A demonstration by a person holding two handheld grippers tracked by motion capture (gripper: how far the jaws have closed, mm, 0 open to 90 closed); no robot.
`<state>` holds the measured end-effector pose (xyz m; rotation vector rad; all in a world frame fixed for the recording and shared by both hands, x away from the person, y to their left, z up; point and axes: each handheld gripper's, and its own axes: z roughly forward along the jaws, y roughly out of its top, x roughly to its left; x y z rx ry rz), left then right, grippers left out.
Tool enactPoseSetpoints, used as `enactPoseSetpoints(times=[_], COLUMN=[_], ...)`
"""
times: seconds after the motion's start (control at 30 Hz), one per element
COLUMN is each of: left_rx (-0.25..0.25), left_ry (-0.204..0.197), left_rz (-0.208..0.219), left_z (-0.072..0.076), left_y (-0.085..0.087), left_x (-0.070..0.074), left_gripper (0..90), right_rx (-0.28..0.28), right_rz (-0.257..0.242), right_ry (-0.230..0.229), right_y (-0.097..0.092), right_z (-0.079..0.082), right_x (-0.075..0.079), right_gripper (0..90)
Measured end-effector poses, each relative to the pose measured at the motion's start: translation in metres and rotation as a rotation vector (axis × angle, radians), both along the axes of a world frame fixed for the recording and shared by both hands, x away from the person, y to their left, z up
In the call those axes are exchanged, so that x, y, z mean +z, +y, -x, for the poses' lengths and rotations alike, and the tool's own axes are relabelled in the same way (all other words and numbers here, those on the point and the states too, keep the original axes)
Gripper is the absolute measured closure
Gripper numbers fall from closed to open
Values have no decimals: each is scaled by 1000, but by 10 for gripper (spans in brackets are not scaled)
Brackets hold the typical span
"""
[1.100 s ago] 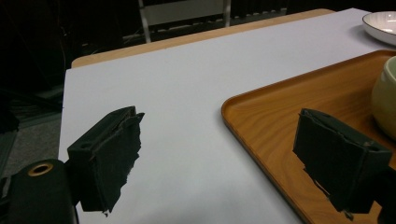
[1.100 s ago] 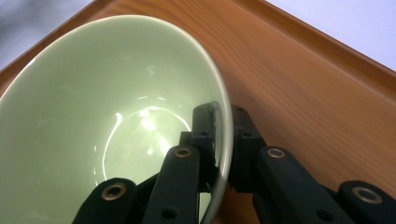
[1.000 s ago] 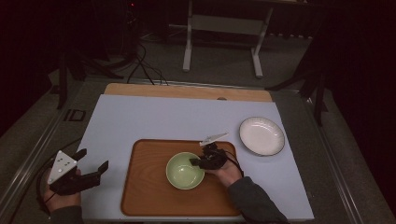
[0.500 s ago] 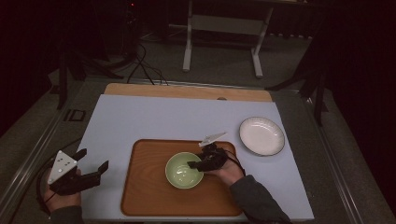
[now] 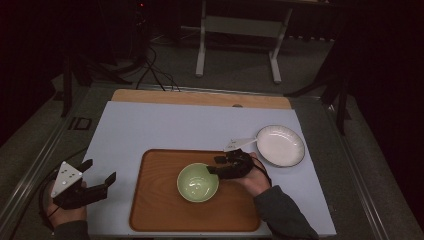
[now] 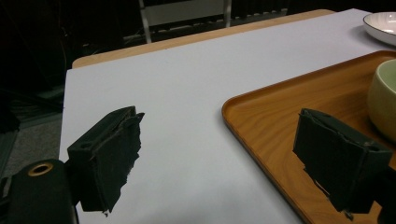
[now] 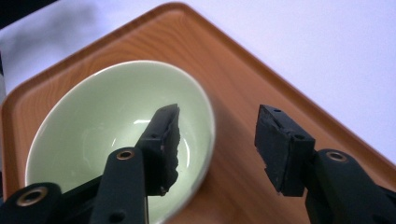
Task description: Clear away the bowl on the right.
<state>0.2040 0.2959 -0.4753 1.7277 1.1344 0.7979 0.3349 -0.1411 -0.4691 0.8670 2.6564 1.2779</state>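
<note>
A pale green bowl (image 5: 197, 183) sits empty in the middle of a wooden tray (image 5: 160, 210). My right gripper (image 5: 215, 165) is open at the bowl's right rim. In the right gripper view one jaw hangs inside the bowl (image 7: 102, 130) and the other outside it, over the tray (image 7: 261, 79), with the rim between them and the right gripper (image 7: 217, 140) not closed on it. My left gripper (image 5: 99, 171) is open and empty above the table, left of the tray. The left gripper (image 6: 219, 158) looks across the tray's corner (image 6: 280, 107) to the bowl (image 6: 385, 98).
An empty white plate (image 5: 280, 145) lies on the table right of the tray, and the plate (image 6: 383, 25) also appears far off in the left gripper view. The table's wooden strip (image 5: 200, 97) runs along the far edge. Metal stand legs (image 5: 235, 30) rise beyond it.
My right gripper has edged slightly left onto the bowl's rim. The bowl, the tray and my left gripper have stayed put.
</note>
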Motion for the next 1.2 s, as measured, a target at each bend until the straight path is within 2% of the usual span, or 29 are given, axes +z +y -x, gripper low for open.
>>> enactPoseSetpoints(times=[0.27, 0.47, 0.67, 0.9, 1.0, 1.2], left_rx=[2, 2, 3, 3, 3, 2], left_ry=[-2, -3, -2, -3, -4, -4], left_rz=[0, 0, 1, 4, 3, 4], left_z=[0, 0, 0, 1, 1, 1], left_y=[0, 0, 0, 0, 0, 0], left_x=[0, 0, 0, 0, 1, 1], left_gripper=[145, 145, 145, 145, 145, 145], right_rx=[-65, -130, -184, -225, -250, -279], right_rz=[-29, -87, -120, -131, -101, -129], right_ry=[-37, -80, -94, -127, -153, -180], right_y=[-24, -47, -71, -95, -106, -131], right_z=[1, 3, 3, 7, 8, 17], right_x=[11, 17, 18, 13, 12, 8], right_gripper=[490, 490, 488, 482, 480, 480])
